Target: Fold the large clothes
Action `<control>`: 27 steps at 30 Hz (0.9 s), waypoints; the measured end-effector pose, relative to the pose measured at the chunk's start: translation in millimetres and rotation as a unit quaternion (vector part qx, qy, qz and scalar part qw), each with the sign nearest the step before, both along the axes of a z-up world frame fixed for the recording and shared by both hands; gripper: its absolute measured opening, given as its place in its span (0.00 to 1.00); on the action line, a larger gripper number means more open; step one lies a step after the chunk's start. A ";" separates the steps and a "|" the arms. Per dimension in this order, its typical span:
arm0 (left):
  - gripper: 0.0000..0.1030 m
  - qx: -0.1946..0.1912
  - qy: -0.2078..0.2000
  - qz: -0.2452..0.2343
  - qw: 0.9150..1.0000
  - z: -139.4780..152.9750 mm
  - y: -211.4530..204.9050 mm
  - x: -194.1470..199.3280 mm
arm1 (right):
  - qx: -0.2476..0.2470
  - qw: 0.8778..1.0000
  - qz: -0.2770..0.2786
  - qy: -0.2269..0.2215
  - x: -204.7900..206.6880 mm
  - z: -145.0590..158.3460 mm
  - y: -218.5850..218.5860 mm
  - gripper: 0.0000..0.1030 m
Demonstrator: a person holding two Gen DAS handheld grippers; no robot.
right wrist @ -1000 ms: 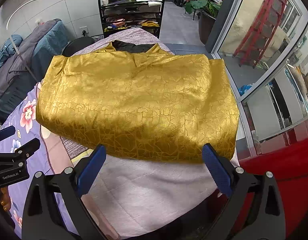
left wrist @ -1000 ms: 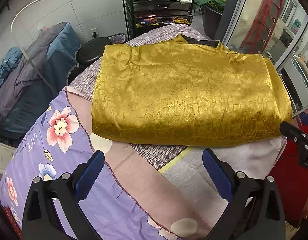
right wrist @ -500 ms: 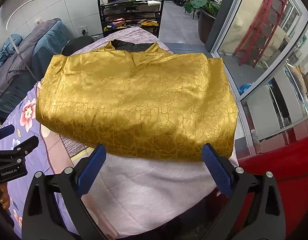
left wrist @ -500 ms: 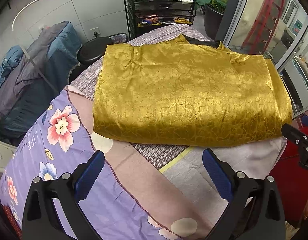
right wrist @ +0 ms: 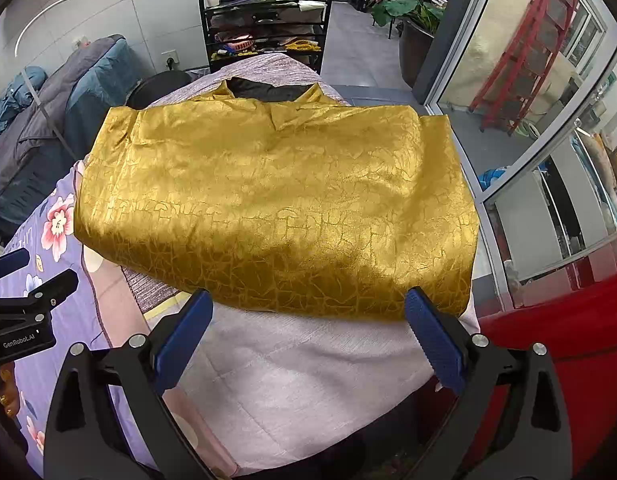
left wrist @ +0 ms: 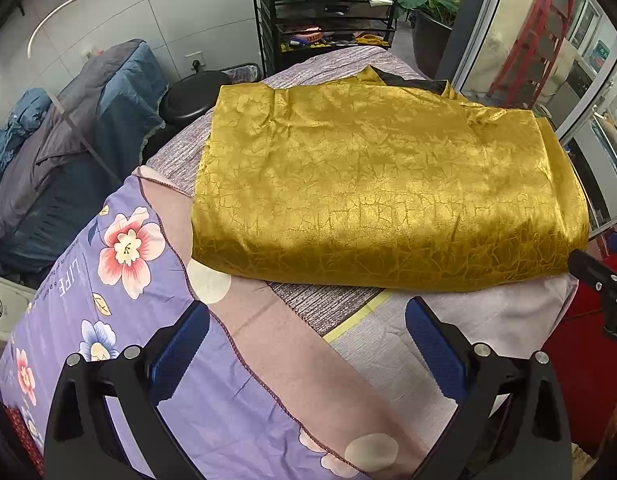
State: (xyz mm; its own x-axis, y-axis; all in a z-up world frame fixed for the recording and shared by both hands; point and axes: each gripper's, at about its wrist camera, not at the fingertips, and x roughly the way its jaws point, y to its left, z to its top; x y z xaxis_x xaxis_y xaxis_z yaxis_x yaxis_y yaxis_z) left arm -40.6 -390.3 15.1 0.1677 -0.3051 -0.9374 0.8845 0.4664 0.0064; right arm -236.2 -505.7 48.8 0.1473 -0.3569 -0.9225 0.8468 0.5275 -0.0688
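Observation:
A large shiny gold garment (left wrist: 380, 184) lies folded into a wide rectangle on the table; it also shows in the right wrist view (right wrist: 276, 208), with a dark collar lining at its far edge. My left gripper (left wrist: 306, 344) is open and empty, a little short of the garment's near left edge, over the floral sheet. My right gripper (right wrist: 308, 332) is open and empty, its blue fingertips (right wrist: 422, 312) just at the garment's near fold edge. Each gripper shows at the side of the other's view.
A purple floral sheet (left wrist: 108, 288) and pale quilted cloth (right wrist: 292, 368) cover the table. A black stool (left wrist: 192, 96) and a blue-grey bedding pile (left wrist: 68, 152) stand left. A black shelf cart (right wrist: 268, 24) is behind. Glass doors and a red surface (right wrist: 568, 360) are right.
Both grippers have crept slightly closer to the garment's near edge. The garment has not moved and both stay open.

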 end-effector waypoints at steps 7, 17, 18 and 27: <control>0.94 0.002 -0.001 0.000 1.000 0.7 -0.8 -0.5 | 0.001 1.000 0.000 -0.002 -0.6 -0.3 0.6 0.92; 0.94 0.005 -0.003 0.001 1.000 0.5 -0.7 -3.8 | 0.000 1.000 0.003 -0.002 -0.2 -0.8 -1.6 0.92; 0.94 0.006 -0.004 0.001 1.000 0.3 -1.1 -3.7 | 0.000 1.000 0.003 -0.002 -0.2 -0.8 -1.7 0.92; 0.94 0.004 -0.008 0.003 1.000 1.3 -2.8 -3.8 | 0.000 1.000 0.001 -0.003 -2.3 -0.8 -2.5 0.92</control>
State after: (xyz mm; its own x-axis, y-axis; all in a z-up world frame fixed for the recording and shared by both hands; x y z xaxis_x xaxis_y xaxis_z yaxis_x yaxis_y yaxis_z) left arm -44.4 -393.1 16.4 0.1852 -0.2969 -0.9368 0.8815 0.4715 0.0248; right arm -238.4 -508.3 48.0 0.1524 -0.3565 -0.9218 0.8466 0.5284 -0.0644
